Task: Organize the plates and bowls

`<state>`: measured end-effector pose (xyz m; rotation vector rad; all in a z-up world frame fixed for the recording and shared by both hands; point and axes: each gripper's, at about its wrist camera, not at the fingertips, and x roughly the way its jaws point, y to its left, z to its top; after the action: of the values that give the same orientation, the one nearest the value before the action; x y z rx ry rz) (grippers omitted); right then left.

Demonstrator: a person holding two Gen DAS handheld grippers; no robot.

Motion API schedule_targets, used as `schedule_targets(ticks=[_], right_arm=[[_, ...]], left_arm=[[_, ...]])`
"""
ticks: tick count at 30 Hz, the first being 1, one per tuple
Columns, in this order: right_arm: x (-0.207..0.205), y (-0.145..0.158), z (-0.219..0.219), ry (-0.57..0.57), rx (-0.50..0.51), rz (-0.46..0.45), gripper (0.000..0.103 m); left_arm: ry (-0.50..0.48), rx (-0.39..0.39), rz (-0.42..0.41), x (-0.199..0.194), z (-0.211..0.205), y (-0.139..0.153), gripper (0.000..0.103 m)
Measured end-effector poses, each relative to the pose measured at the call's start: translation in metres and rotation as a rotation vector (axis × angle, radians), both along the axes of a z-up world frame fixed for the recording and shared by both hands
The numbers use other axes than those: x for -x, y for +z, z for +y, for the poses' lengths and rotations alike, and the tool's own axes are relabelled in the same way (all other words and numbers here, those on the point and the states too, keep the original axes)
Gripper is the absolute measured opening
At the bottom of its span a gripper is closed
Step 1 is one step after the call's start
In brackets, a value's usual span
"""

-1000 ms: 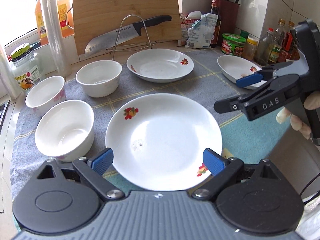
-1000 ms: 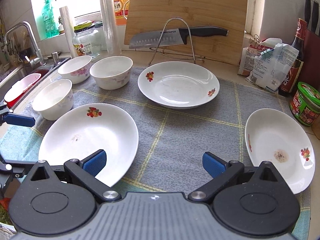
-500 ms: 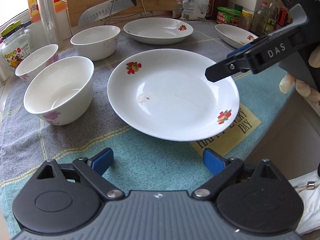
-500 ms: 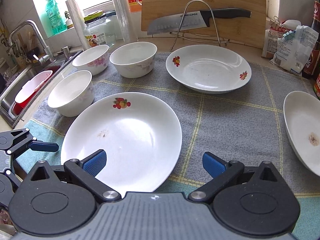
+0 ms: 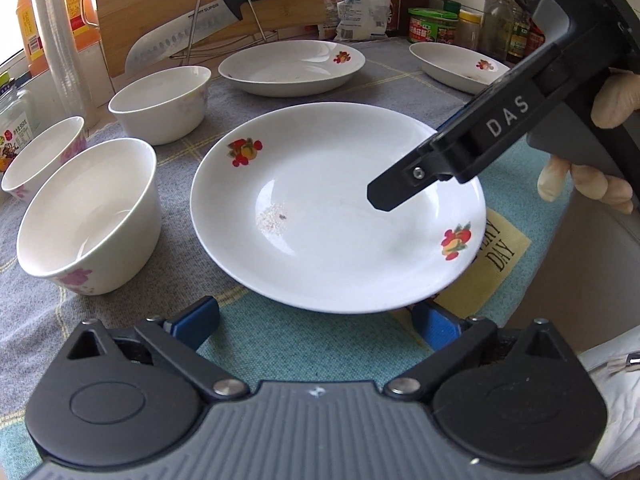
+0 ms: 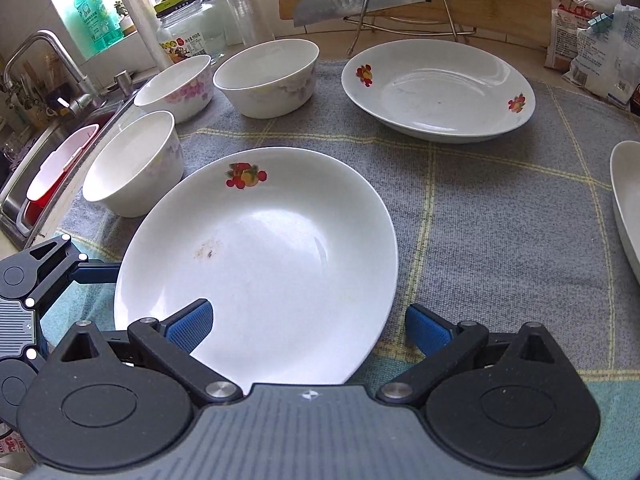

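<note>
A white plate with fruit prints (image 5: 336,208) (image 6: 260,248) lies on the cloth near the counter's front. My left gripper (image 5: 316,322) sits low at the plate's near rim, its jaws opening wide, and nothing is pinched. My right gripper (image 6: 308,326) is open. Its left pad hangs over the plate's inside and its right pad over the cloth. One of its fingers (image 5: 400,188) shows above the plate's right side. Three white bowls (image 5: 88,216) (image 5: 160,100) (image 5: 40,156) stand left of the plate. Two more plates (image 5: 292,64) (image 5: 456,64) lie further back.
A knife (image 5: 200,28) rests on a wire rack before a wooden board (image 6: 480,4). Jars and bottles (image 5: 432,24) line the back right. A sink with a tap (image 6: 52,136) is at the far left. The counter's edge (image 5: 560,240) drops off beside the plate.
Both grippers have sunk closer to the front plate. The right gripper has slid left, over the plate's rim. The left pads stand slightly wider apart.
</note>
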<state>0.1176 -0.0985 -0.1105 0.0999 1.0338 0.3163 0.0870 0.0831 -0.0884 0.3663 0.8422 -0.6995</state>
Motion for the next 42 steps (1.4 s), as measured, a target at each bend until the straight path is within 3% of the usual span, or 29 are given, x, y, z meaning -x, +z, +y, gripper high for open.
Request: schedule_targets(ticks=[19, 30, 42], right_arm=[[-0.021, 0.002, -0.016, -0.048, -0.138, 0.065, 0.103], [-0.039, 0.004, -0.016, 0.08, -0.103, 0.099, 0.103], [-0.062, 0.004, -0.024, 0.156, -0.192, 0.185, 0.103]], left_arm=[[-0.067, 0.015, -0.004, -0.012, -0.003, -0.002, 0.103], [-0.157, 0.037, -0.016, -0.016, -0.002, -0.004, 0.103], [-0.224, 0.043, -0.021, -0.022, -0.003, -0.005, 0.103]])
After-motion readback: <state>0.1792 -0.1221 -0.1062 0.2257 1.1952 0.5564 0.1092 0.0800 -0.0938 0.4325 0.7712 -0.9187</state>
